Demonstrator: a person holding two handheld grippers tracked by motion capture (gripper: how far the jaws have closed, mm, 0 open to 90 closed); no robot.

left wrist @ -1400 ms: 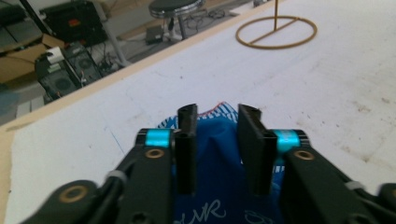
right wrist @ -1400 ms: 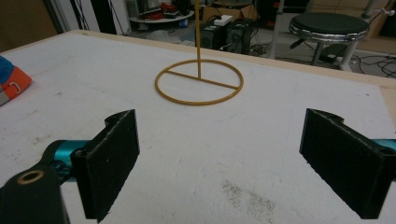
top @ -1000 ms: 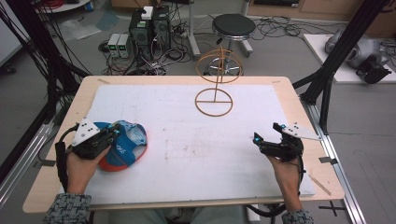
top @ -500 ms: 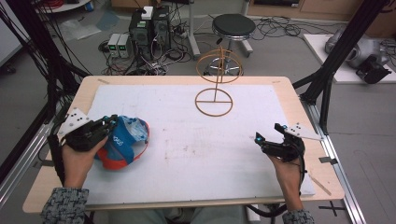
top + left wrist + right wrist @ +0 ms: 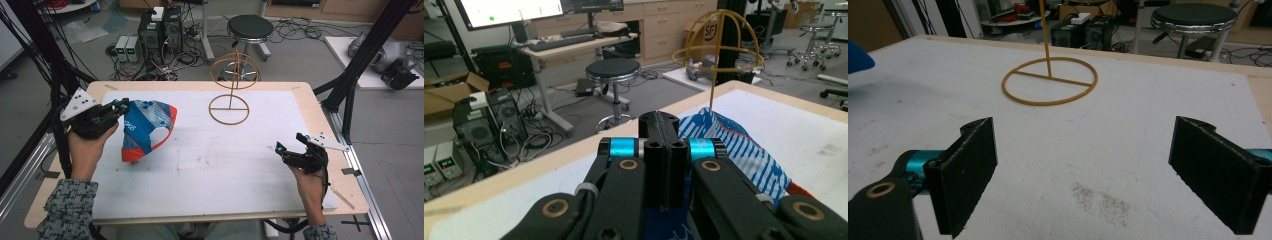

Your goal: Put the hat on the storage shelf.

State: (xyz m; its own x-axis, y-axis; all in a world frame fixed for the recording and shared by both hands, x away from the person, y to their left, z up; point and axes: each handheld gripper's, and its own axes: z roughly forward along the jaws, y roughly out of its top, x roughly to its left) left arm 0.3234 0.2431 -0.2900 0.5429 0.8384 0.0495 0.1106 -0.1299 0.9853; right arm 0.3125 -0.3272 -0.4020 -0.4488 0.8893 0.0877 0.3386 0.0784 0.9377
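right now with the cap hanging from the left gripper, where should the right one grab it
Probably the orange-edged brim at the low end of the cap: it hangs free, clear of the left gripper shut on the upper rim. Bring the open right gripper in level from its own side, jaws either side of the brim.

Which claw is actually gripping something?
The left claw: its jaws are shut on the blue cap, lifting it. The right claw stands wide open, with nothing between its jaws.
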